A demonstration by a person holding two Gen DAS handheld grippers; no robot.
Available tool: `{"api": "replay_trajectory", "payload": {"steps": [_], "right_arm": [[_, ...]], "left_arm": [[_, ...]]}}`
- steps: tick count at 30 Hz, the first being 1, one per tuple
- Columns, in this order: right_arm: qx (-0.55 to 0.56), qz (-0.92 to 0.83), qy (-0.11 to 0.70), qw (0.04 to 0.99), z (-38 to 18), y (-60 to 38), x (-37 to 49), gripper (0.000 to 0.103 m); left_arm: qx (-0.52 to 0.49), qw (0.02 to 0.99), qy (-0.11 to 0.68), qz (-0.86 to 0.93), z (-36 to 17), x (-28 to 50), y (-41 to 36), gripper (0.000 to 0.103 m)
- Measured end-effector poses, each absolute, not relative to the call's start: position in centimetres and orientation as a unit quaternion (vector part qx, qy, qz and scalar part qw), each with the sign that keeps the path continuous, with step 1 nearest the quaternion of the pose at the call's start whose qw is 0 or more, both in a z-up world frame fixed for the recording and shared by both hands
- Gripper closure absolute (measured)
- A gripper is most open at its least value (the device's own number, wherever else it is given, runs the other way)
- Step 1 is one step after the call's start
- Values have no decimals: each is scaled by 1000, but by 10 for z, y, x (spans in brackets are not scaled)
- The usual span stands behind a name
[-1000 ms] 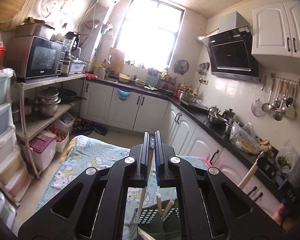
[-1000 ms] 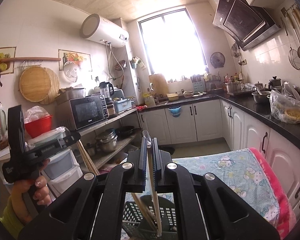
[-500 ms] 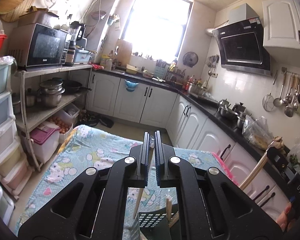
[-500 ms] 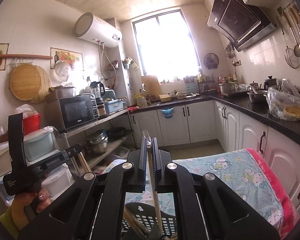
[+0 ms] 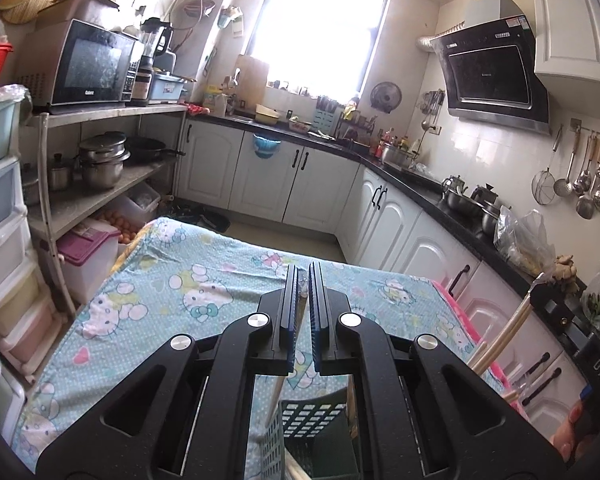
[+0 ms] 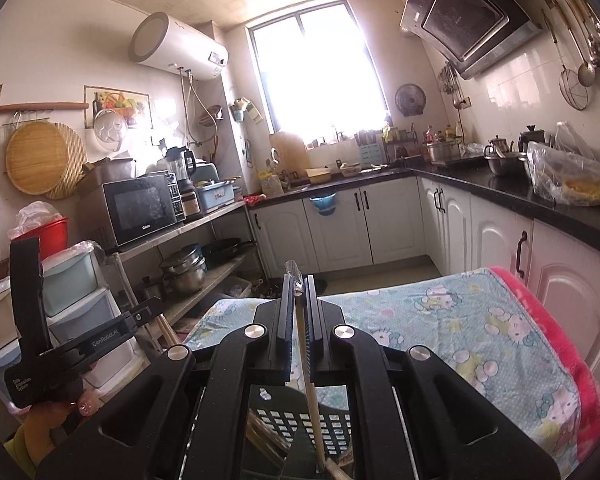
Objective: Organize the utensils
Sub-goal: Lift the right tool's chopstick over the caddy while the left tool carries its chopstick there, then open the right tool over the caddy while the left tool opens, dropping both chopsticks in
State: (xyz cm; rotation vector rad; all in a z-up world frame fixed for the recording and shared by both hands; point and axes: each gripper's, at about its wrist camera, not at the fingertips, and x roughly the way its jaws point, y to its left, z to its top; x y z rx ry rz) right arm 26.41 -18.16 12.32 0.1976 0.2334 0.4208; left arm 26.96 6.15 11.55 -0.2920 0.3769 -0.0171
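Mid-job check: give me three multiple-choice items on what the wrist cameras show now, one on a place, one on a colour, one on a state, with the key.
1. Where is the slotted holder?
A. On the black counter
B. On the cloth-covered table, just below the grippers
C. On the metal shelf

2. What colour is the tablecloth mainly?
A. Light blue with cartoon prints
B. Plain white
C. Dark green

3. How is the right gripper?
A. Wide open and empty
B. Shut on a chopstick
C. Shut on a spoon

Key:
1 B, the dark holder sits on the table under both sets of fingers.
2 A, pale blue with cartoon cats shows in both views.
3 B, the chopstick runs between the closed fingers down toward the holder.
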Motion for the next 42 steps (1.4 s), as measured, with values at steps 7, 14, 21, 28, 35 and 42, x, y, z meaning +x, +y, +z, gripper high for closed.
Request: {"api": "replay_trajectory", "payload": {"steps": [7, 14, 21, 28, 35, 42], "right_arm": [[103, 203, 131, 965, 114, -185, 264, 97], [114, 196, 145, 963, 108, -193, 262, 89], [119, 194, 145, 963, 108, -197, 257, 89], [121, 197, 141, 963, 111, -198, 251, 89], [121, 200, 136, 963, 115, -198, 244, 89], [122, 202, 131, 963, 119, -198, 238, 89]], "left_arm": [[-144, 969, 197, -24, 108, 268, 57, 100], [-160, 964, 206, -46, 107, 270, 56, 100], [-176, 961, 203, -64, 119, 262, 58, 100], [-178, 965, 173, -82, 147, 242, 57, 100], [-167, 970, 145, -99, 176, 222, 53, 100], [-155, 975, 123, -106, 194, 203, 48, 100]]}}
